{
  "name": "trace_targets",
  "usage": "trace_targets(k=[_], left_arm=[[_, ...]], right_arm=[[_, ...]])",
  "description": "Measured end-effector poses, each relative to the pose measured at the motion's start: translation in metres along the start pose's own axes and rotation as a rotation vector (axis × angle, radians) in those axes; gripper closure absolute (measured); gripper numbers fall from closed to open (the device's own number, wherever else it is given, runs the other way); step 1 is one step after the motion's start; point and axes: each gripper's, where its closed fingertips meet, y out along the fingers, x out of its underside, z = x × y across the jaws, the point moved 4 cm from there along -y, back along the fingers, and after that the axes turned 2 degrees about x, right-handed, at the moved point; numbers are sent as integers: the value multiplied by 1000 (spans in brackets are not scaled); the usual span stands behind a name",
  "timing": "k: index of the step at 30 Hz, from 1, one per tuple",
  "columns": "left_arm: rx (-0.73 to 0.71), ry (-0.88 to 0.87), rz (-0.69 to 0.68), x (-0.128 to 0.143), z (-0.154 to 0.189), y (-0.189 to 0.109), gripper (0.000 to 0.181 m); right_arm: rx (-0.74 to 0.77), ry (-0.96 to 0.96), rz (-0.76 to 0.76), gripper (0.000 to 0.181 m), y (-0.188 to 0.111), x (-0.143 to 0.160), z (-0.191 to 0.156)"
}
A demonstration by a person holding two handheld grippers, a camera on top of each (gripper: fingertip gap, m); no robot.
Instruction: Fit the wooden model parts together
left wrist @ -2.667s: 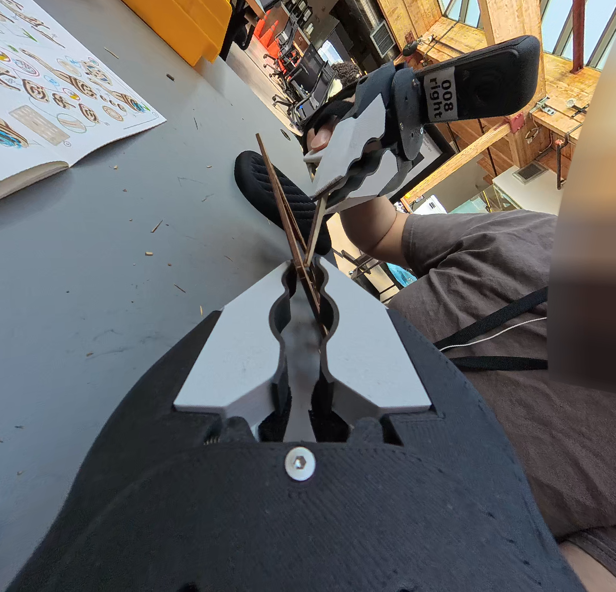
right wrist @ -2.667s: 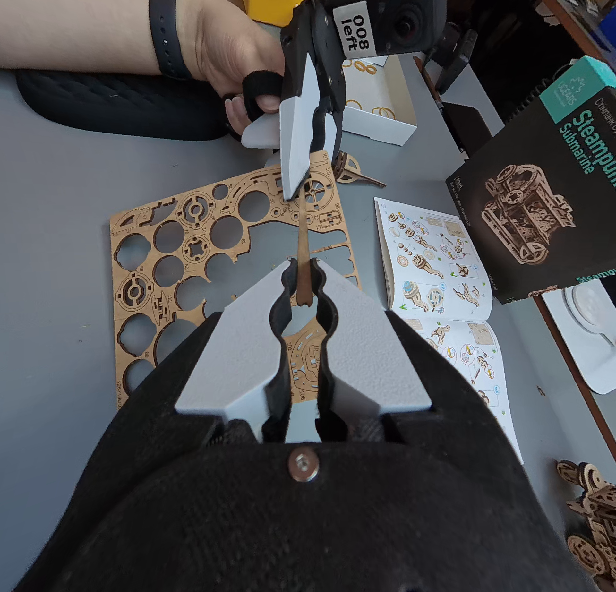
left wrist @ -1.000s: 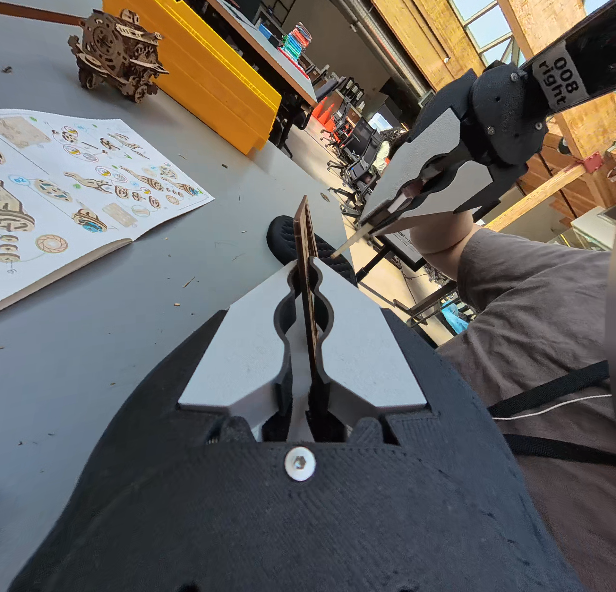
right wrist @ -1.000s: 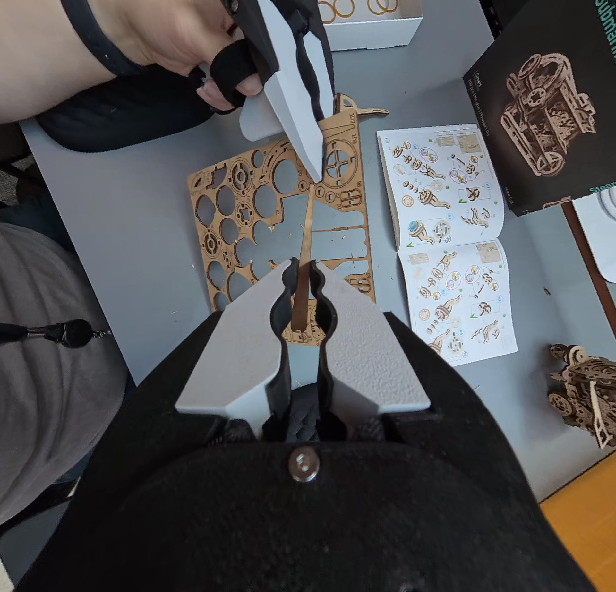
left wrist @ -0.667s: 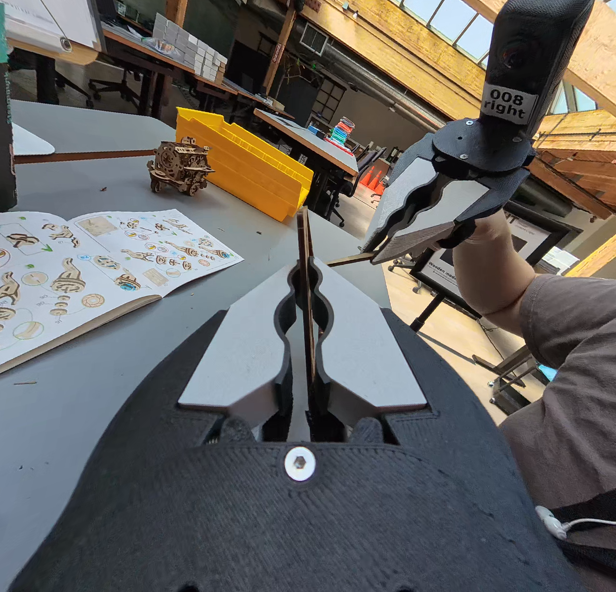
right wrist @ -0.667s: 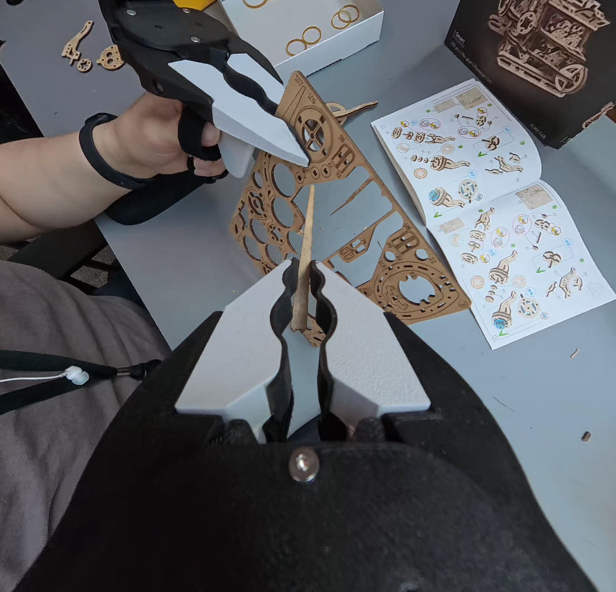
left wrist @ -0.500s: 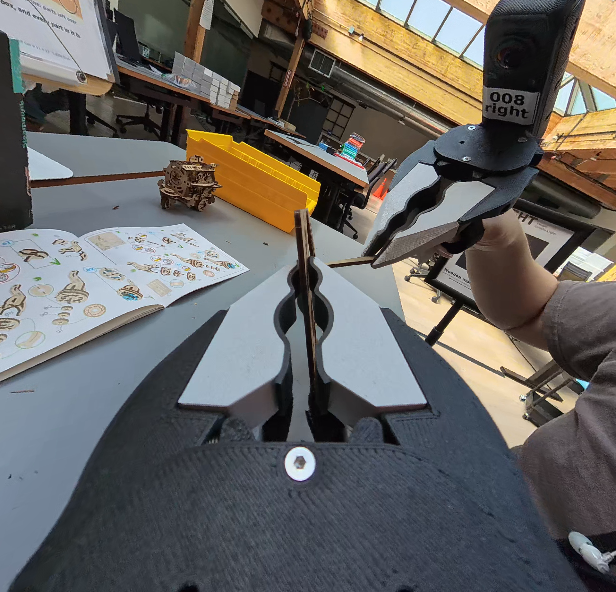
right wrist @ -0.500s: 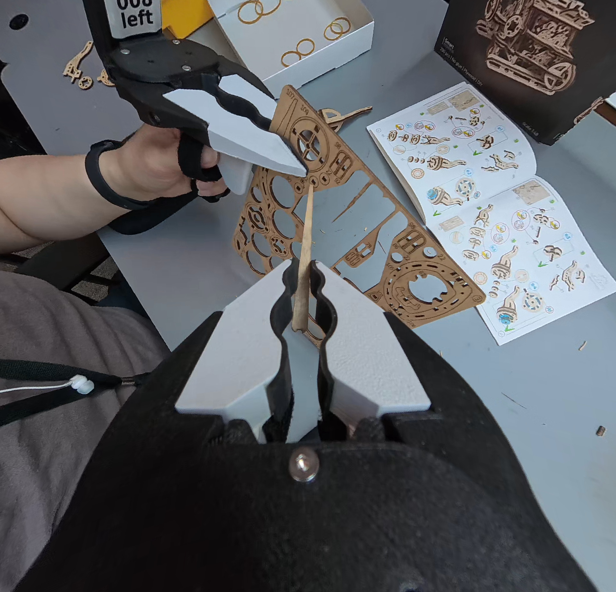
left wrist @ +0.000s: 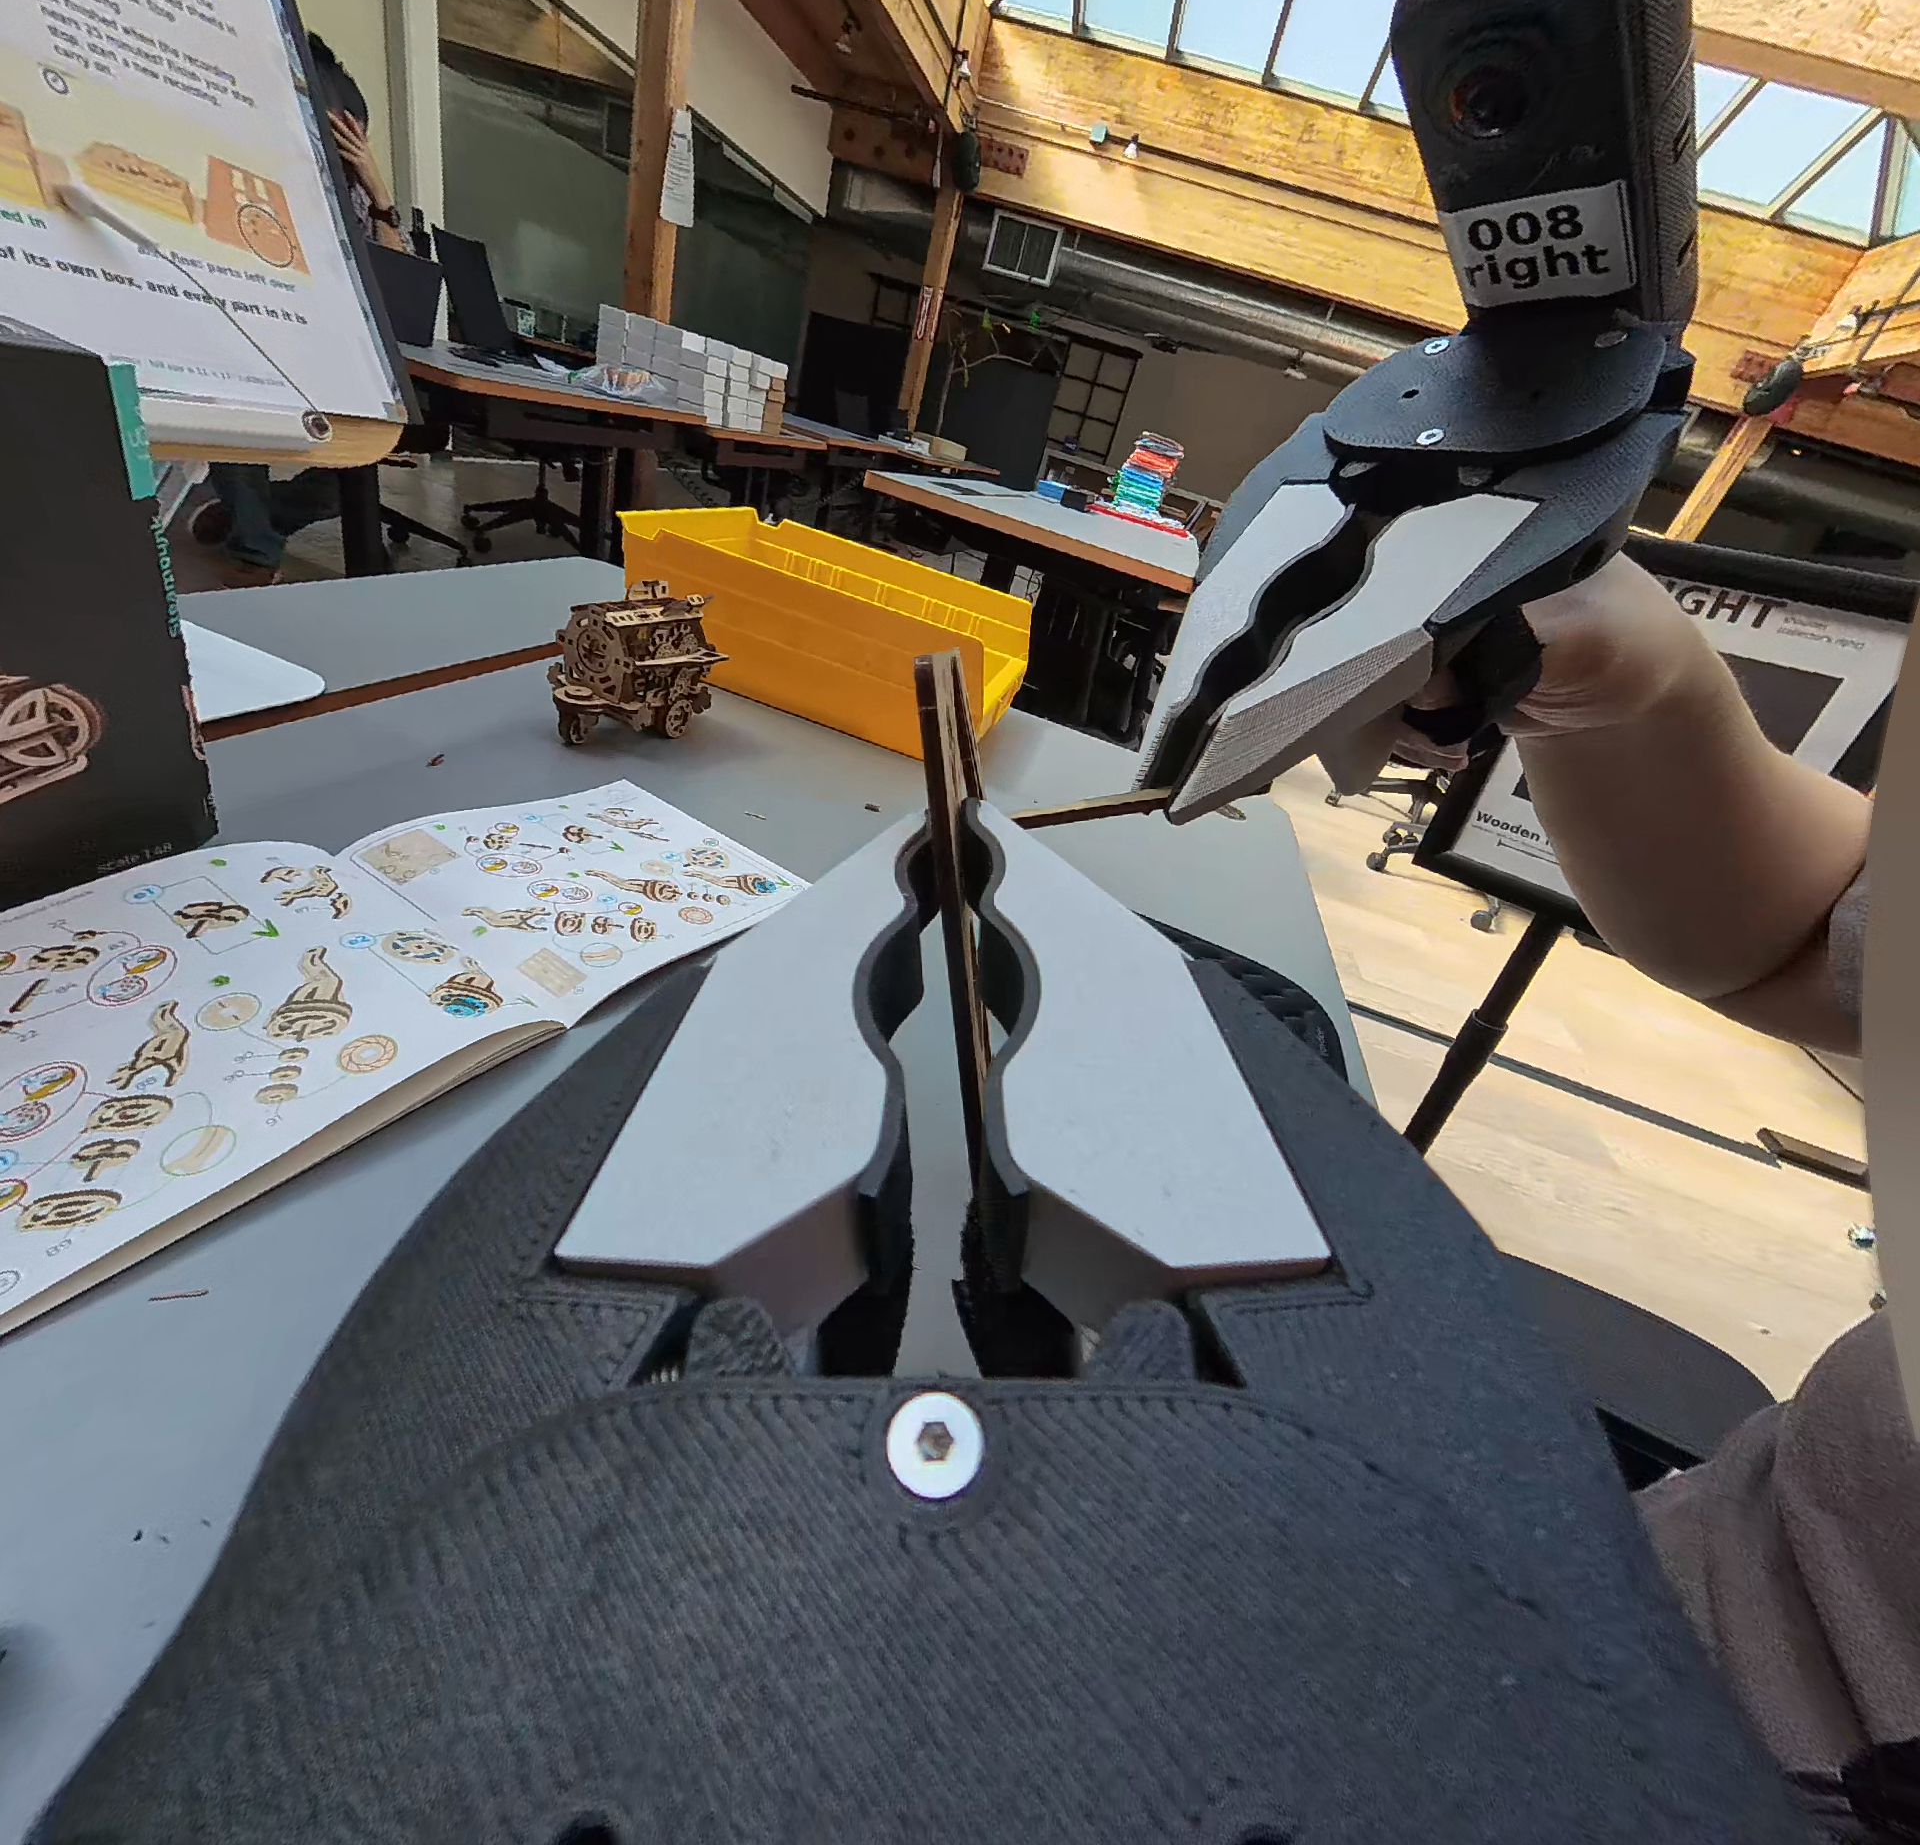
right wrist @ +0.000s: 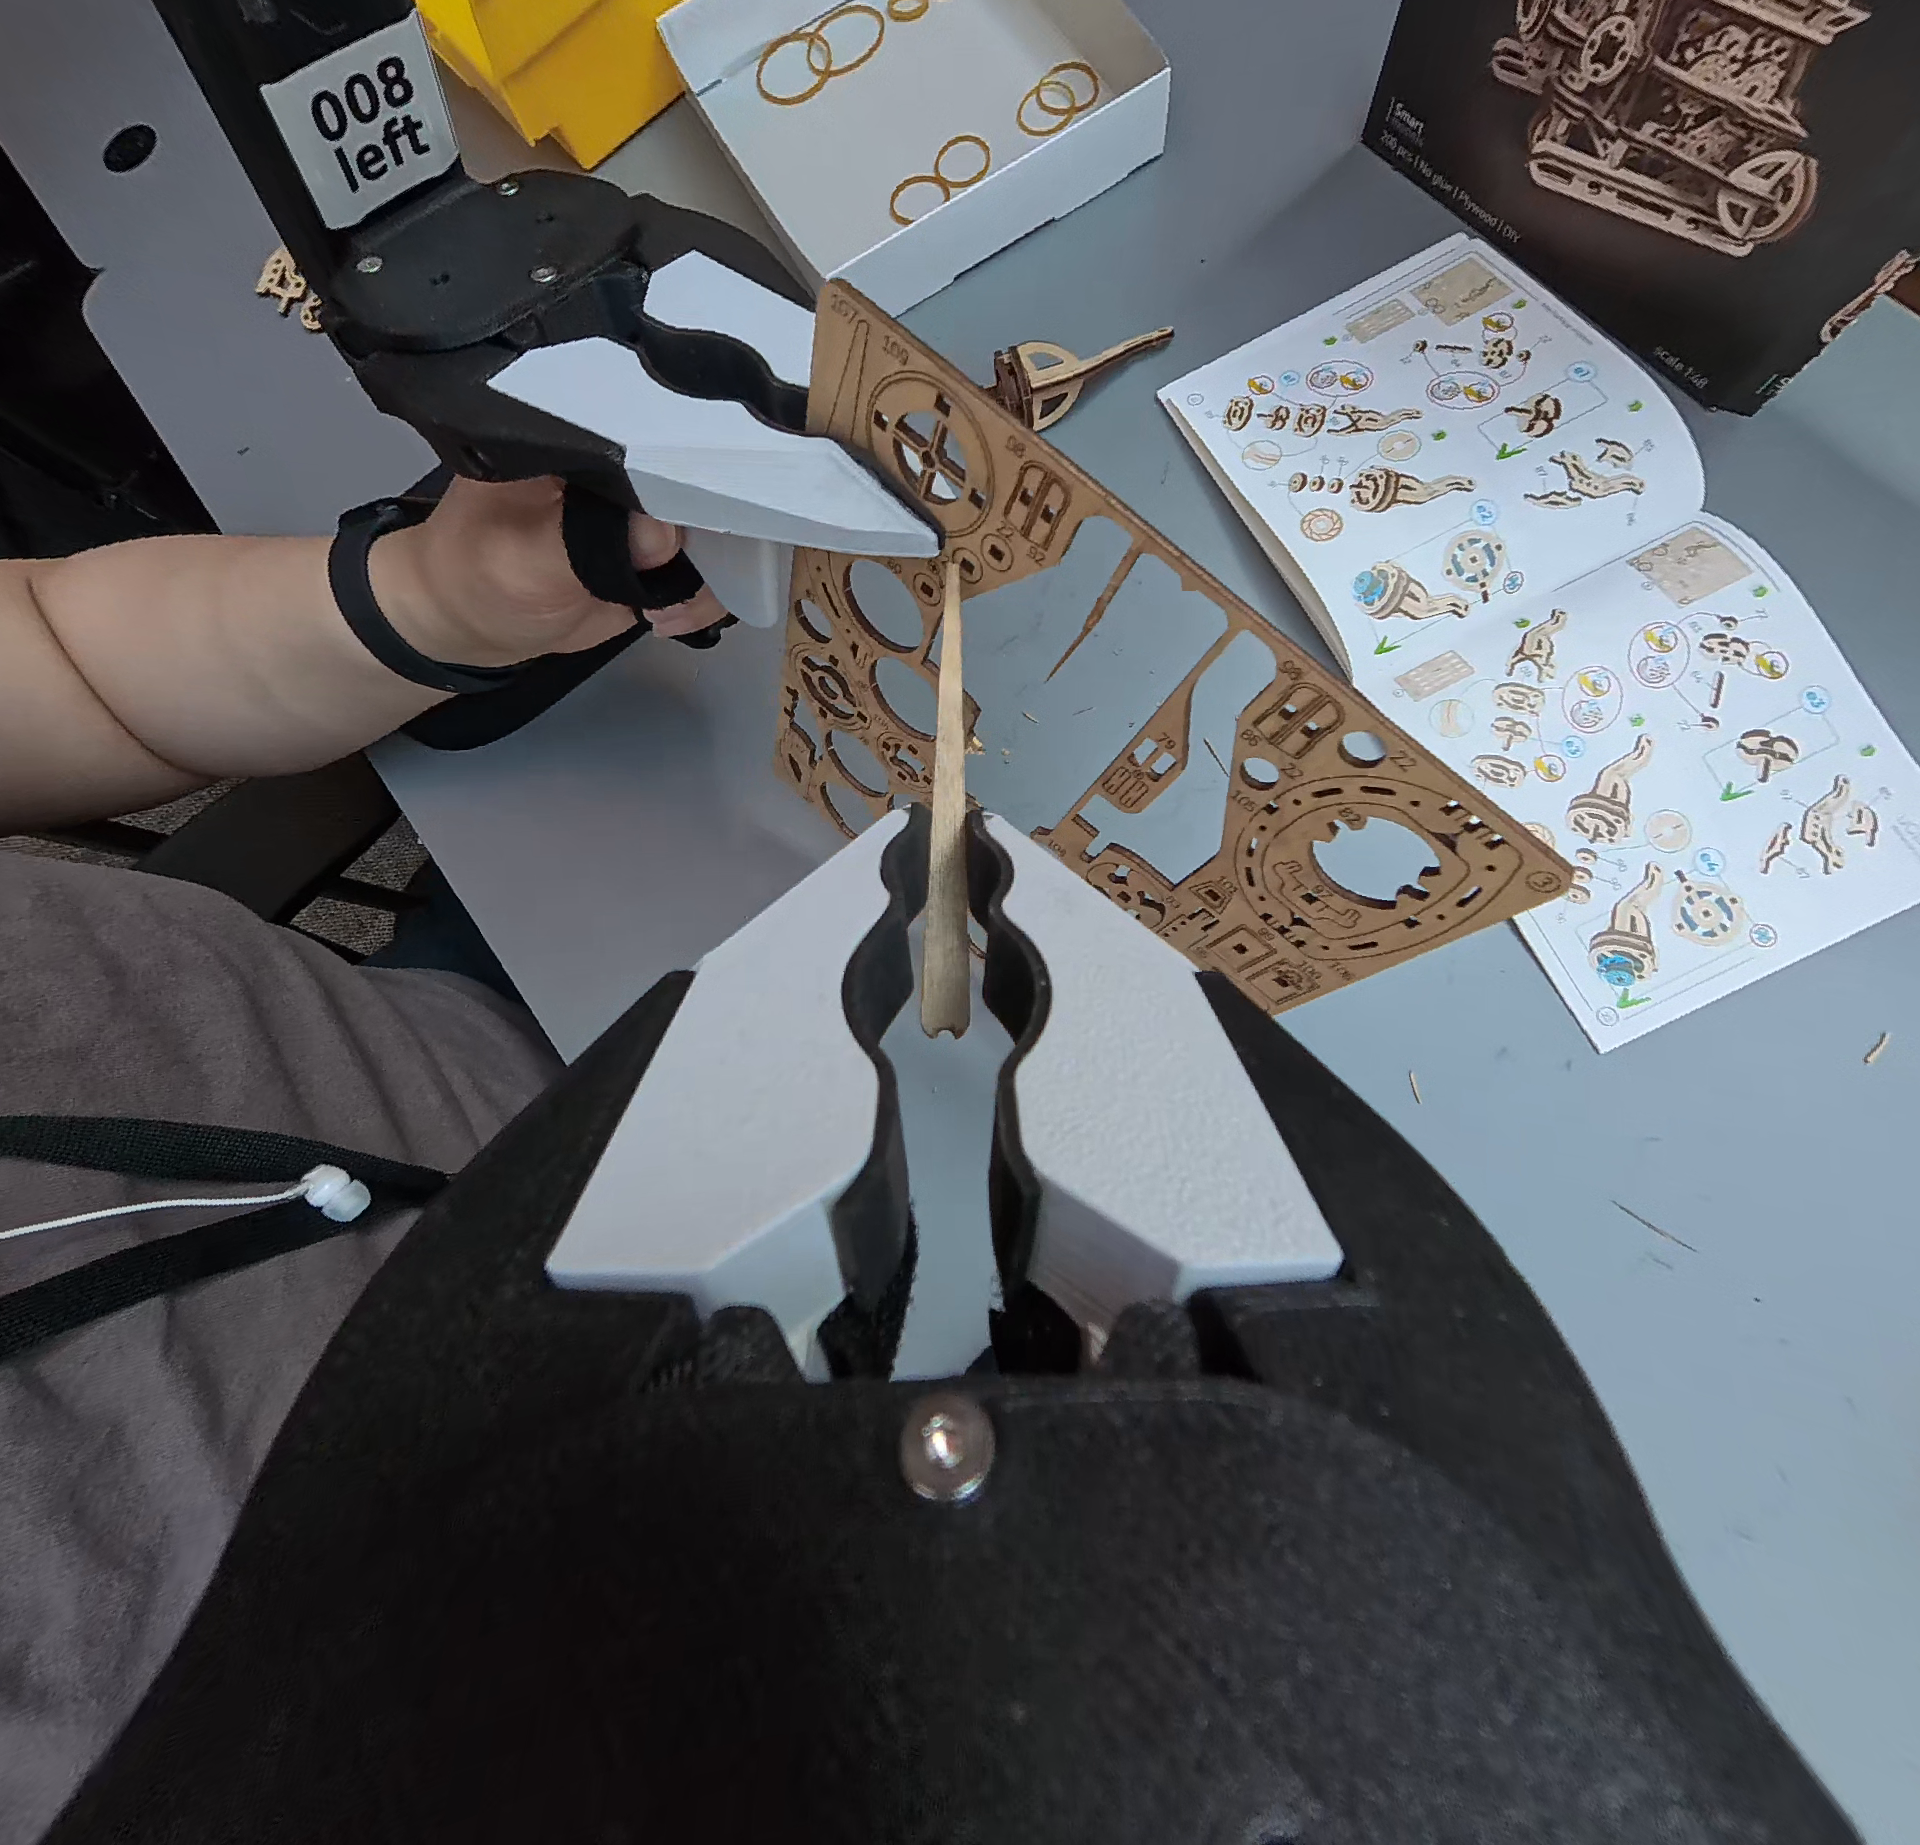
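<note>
Plywood parts sheet (right wrist: 1195,715) clamped on edge in left gripper (left wrist: 948,839), raised above grey table (right wrist: 1558,1224). Right gripper (right wrist: 943,829) pinches tapered wooden pick (right wrist: 948,715); tip beside sheet. Brace sheet, press pick squarely through part outline.

Both claws (left wrist: 951,829) (right wrist: 940,839) clamped, tips near-touching

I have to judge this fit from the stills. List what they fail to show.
- Contact between the wooden stick and the plywood sheet: right wrist view, the left gripper covers the stick's tip.
- Sheet cutouts: left wrist view shows it edge-on.
- Left gripper's far finger: right wrist view, behind the sheet.
- Right gripper pads: left wrist view, too small.
</note>
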Motion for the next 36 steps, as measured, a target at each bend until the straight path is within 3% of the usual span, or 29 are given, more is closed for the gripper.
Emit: trace_targets(k=[10, 23, 36], left_arm=[[-11, 65, 21, -3, 6, -1, 180], [-153, 226, 43, -3, 23, 1, 180], [-165, 312, 43, -1, 32, 3, 181]], right_arm=[[6, 18, 5, 176, -5, 0, -1], [138, 23, -80, 176, -12, 0, -16], [127, 74, -102, 176, -15, 7, -21]])
